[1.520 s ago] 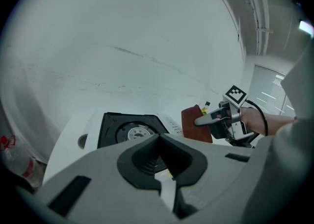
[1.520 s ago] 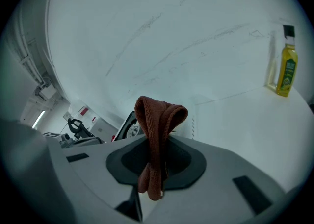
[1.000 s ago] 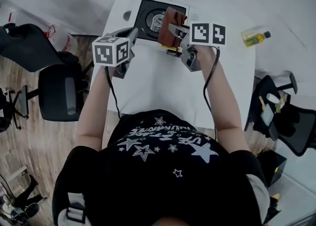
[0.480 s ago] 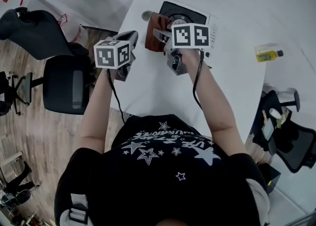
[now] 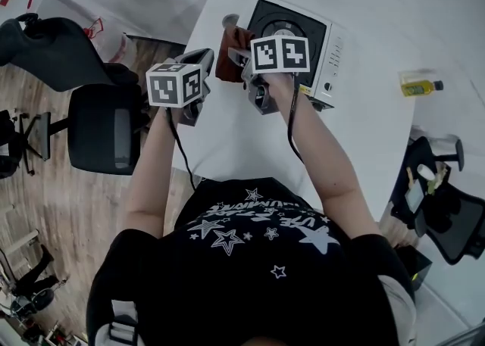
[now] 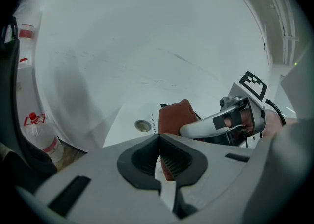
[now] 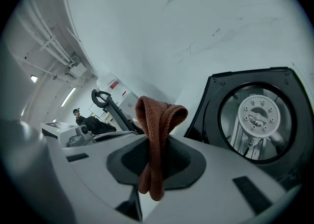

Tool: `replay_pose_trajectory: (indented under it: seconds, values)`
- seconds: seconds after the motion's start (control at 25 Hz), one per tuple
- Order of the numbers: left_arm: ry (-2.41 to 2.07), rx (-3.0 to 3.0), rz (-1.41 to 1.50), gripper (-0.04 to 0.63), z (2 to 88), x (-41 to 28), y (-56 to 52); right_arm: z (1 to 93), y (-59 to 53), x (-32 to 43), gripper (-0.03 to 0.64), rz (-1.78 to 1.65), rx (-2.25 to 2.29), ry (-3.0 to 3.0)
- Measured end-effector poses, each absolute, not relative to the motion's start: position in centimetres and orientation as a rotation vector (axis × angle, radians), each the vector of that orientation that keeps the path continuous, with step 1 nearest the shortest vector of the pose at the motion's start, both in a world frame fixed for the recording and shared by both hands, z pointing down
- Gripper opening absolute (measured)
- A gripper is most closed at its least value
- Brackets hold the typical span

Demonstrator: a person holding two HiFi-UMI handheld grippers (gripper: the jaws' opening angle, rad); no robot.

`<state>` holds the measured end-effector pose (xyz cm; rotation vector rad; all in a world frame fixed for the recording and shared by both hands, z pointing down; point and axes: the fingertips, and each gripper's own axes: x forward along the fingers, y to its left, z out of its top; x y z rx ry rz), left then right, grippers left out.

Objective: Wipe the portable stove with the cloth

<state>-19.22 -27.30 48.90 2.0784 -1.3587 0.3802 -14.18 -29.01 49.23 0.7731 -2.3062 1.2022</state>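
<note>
Seen from above, nearest: black shirt with white stars (image 5: 250, 223), both bare arms stretched forward over a white bench (image 5: 242, 140). Just past the hands, two grippers side by side, each carrying a cube with square markers.

Left gripper (image 5: 201, 57) above the bench's left edge. In its own view, jaws pressed together along a thin line, with nothing between them.

Right gripper (image 5: 236, 53) a little farther forward, clamped tight on a rust-brown cloth (image 5: 226, 51). In the right gripper view, folded cloth (image 7: 156, 120) pinched between the jaws, a loop standing above them and a short tail hanging below.

Cloth held just beside the left side of the portable stove (image 5: 299, 34); contact between the two not possible to tell. Stove at the bench's far end, turned at an angle. White body, black top, round burner (image 7: 257, 115) in the middle, control knob on the front face at the right.

Small round grey disc (image 5: 229, 19) set in the bench just beyond the cloth. Yellow bottle (image 5: 419, 83) lying well off to the right of the stove. Black office chairs (image 5: 98, 136) on a wooden floor to the left of the bench.
</note>
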Motion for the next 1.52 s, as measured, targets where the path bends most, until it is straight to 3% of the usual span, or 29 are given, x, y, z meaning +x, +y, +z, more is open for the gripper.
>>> replay_pose_trajectory:
  seconds: [0.68,1.52]
  values:
    - [-1.322,2.085,0.400,0.008,49.5,-18.0,-27.3,51.1,-28.9,-12.1,0.067,1.201,0.813,-2.249]
    - [-1.155,2.208,0.469,0.008,48.8,-9.0,-25.5,51.3,-26.4,-0.9,0.068,1.233,1.012,-2.200]
